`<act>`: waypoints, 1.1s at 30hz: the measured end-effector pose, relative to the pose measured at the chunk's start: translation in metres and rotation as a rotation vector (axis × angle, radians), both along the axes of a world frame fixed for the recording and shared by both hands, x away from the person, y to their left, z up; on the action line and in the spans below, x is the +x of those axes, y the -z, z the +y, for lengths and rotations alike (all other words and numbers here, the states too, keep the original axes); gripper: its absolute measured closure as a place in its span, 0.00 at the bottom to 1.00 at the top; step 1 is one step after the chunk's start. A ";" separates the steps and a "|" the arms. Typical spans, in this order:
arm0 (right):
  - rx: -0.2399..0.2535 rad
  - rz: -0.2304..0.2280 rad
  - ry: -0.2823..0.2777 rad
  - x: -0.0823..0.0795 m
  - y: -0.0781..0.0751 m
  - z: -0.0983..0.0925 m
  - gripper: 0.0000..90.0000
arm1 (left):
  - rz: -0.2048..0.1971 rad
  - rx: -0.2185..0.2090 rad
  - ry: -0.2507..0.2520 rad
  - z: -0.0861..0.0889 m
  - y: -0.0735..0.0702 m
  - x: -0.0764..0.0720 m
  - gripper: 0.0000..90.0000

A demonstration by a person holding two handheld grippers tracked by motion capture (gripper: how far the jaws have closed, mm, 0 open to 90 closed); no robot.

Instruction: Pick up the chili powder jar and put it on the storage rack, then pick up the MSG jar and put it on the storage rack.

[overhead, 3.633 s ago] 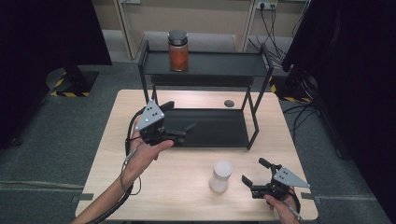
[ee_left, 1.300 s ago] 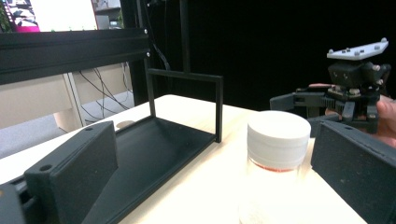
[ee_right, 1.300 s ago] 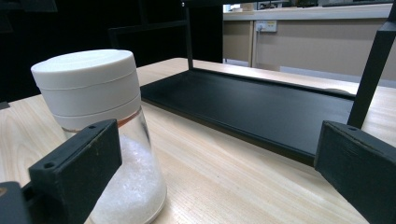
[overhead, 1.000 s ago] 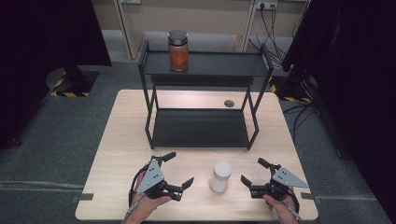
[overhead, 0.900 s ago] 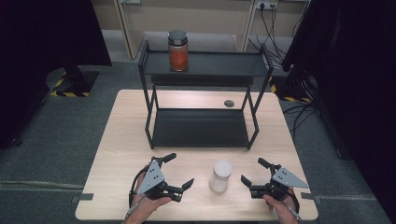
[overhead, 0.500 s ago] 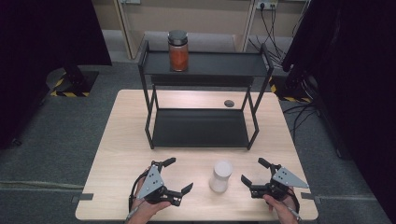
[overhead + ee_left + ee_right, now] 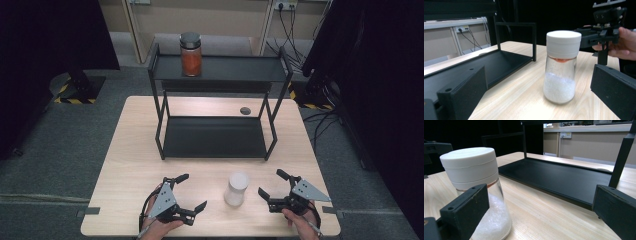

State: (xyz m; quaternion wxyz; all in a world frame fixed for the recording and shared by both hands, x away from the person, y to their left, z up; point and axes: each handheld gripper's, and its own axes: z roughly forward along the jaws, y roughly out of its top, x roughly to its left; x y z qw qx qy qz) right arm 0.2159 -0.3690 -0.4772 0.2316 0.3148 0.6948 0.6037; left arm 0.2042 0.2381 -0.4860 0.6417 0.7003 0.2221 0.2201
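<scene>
A glass jar with a white lid [image 7: 236,188] [image 7: 561,67] [image 7: 477,192], part full of white grains, stands upright on the wooden table [image 7: 130,165] near its front edge. To its left my left gripper [image 7: 192,192] rests open with nothing between its jaws. My right gripper [image 7: 272,184] is open on the jar's right, apart from it; it also appears in the left gripper view as the right gripper [image 7: 599,37] behind the jar. A jar with orange contents and a dark lid [image 7: 190,54] stands on the top shelf of the black rack [image 7: 215,137].
The two-level black metal rack [image 7: 564,180] takes up the table's middle and back. A small dark round object [image 7: 245,110] lies on the table behind the lower shelf. Bare table lies between the rack and the grippers.
My left gripper came back from the rack's lower left corner to the table's front edge, then drifted slightly right. The right gripper and white-lidded jar have not moved.
</scene>
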 end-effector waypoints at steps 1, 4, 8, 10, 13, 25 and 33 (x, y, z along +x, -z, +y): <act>-0.001 0.000 0.000 0.000 0.000 0.000 0.01 | 0.001 -0.001 0.000 0.000 0.001 0.000 0.00; 0.001 0.002 0.001 0.000 0.000 0.000 0.01 | -0.006 0.009 -0.005 0.000 0.001 -0.001 0.00; 0.000 0.003 0.002 0.000 0.001 0.000 0.01 | -0.002 0.011 -0.003 0.000 0.004 -0.001 0.00; -0.002 0.002 0.000 0.000 0.000 0.000 0.01 | 0.002 0.017 -0.002 0.000 0.004 -0.002 0.00; -0.004 0.002 -0.002 0.000 0.000 0.001 0.01 | 0.006 0.015 -0.003 0.000 0.005 -0.002 0.00; 0.001 -0.004 0.001 -0.001 -0.001 0.000 0.01 | 0.008 0.014 -0.013 0.000 0.006 -0.001 0.00; 0.003 -0.010 -0.019 -0.002 -0.003 0.001 0.01 | 0.010 0.013 -0.021 0.001 0.008 -0.001 0.00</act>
